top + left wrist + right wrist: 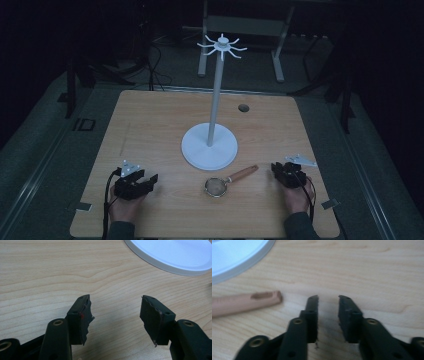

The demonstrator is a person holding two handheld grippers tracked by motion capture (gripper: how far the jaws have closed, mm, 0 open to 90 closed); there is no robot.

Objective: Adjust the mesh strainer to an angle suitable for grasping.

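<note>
A magnifying glass [216, 186] with a wooden handle lies on the wooden table [150, 120], just in front of the white stand's round base [200, 150]. My left gripper [148, 181] rests at the front left, its jaws wide apart over bare wood in the left gripper view [116, 298]. At the front right my right gripper [278, 169] sits beside the handle's end. The right gripper view shows its jaws [328, 298] a narrow gap apart with nothing between them, and the handle's tip [244, 303] just to their left.
The stand's thin pole [214, 100] rises from the table's middle to a ring of white hooks [220, 47]. Its base edge [175, 257] lies ahead of the left gripper. A small dark hole [243, 107] marks the far right of the table. Desk legs stand beyond.
</note>
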